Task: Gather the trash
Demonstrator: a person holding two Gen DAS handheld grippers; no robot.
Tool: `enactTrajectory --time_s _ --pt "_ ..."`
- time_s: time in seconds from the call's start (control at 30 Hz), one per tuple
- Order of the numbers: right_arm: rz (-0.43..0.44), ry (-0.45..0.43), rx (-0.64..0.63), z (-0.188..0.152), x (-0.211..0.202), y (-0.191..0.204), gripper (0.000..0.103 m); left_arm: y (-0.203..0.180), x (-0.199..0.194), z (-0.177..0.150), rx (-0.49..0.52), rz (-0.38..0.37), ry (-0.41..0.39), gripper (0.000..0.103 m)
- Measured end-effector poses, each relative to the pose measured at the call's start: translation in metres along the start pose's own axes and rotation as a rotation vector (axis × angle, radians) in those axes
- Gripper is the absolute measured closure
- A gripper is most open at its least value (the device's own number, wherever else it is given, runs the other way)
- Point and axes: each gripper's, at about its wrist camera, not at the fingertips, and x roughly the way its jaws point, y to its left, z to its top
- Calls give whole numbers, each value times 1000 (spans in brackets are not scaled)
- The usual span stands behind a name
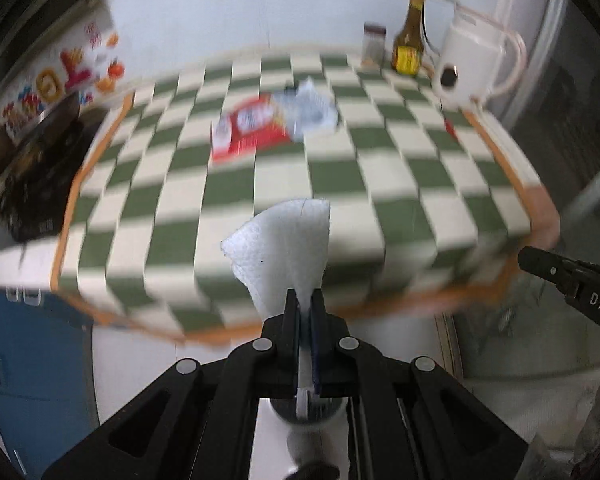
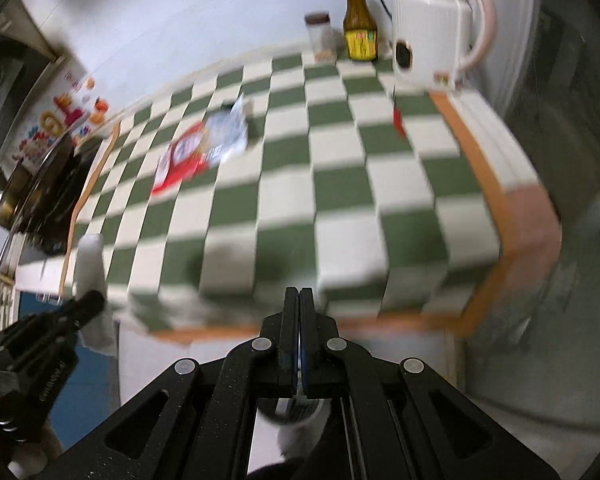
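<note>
Left gripper (image 1: 305, 300) is pinching a white tissue (image 1: 284, 244) just off the checkered table's (image 1: 340, 184) front edge; right gripper (image 2: 299, 300) is squeezed together on nothing. Only the left view shows the tissue fanned out. Red wrapper (image 1: 244, 128) mid-table is too blurry to read.

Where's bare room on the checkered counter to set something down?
Free: the near half, between the red packet with crumpled wrapper and the front orange edge. Crowded: the back right corner with jar, sauce bottle and white kettle, and the left side by the stove.
</note>
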Motion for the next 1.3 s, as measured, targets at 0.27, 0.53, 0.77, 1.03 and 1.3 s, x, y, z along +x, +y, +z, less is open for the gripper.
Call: enactTrajectory --time_s 0.27,0.53,0.77,1.03,1.3 --pt "44 204 34 -124 65 10 103 22 72 -98 -74 -115 251 101" --pt "87 397 48 -213 223 -11 103 51 237 -181 -270 -210 478 101" --pt "192 513 158 -288 384 -53 103 50 387 -242 -304 -204 571 101" --pt "290 626 196 -348 510 -67 103 48 495 -303 -309 -183 692 96" --pt "1 641 57 -358 516 -64 30 73 480 -311 -333 -115 680 0"
